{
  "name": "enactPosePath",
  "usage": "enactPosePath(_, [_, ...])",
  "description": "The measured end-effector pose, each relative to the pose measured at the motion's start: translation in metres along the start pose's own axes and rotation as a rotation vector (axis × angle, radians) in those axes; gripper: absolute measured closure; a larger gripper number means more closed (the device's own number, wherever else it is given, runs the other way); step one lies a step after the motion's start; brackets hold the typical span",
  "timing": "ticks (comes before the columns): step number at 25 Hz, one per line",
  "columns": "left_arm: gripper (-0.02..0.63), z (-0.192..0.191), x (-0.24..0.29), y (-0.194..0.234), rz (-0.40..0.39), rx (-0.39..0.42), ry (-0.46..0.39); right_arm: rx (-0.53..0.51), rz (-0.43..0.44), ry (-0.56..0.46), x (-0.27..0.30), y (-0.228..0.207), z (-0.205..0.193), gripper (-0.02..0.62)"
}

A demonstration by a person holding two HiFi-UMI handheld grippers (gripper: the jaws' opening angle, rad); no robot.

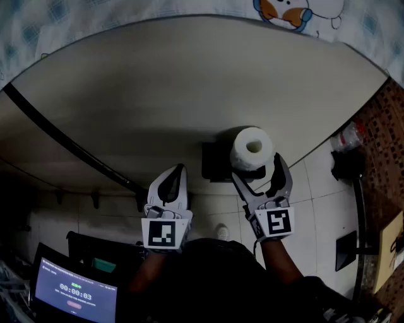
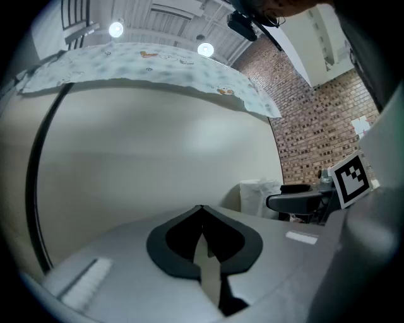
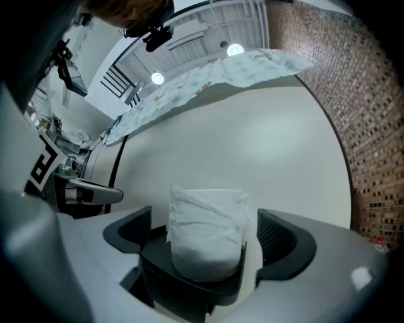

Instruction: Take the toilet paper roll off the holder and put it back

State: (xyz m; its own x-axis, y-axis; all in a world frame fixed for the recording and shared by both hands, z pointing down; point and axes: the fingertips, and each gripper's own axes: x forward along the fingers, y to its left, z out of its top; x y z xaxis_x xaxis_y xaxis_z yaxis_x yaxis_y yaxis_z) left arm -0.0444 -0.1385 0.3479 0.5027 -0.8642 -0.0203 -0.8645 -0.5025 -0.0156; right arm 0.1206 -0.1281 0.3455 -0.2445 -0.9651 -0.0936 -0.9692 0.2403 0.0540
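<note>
Ctr-right: 1 toilet paper roll on 1 holder. R gripper jaws apart, flanking roll. L gripper closed, empty.

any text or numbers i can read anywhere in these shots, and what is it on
"00:00:03": on the dark screen at the lower left of the head view.
Small green line above that timer and the red mark below it: too small to read.
Two marker cubes: black-and-white square patterns, no letters or digits.
Cartoon cloth: pictures only, no readable words.
</note>
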Motion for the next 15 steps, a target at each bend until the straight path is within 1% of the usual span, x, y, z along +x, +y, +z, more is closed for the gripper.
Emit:
enactPosePath(8, [0.588,-0.001,0.007,0.008,0.014,0.004,0.010,-0.015,-0.001,0.006,0.019,-0.008,0.008,0.088])
enactPosePath(12, [0.588,0.000,0.010,0.011,0.029,-0.006,0.003,-0.028,0.017,0.010,0.025,-0.006,0.010,0.145])
enactPosePath(15, [0.588,-0.001,0.010,0.007,0.034,0.001,0.006,-0.034,0.017,0.020,0.020,-0.013,0.006,0.157])
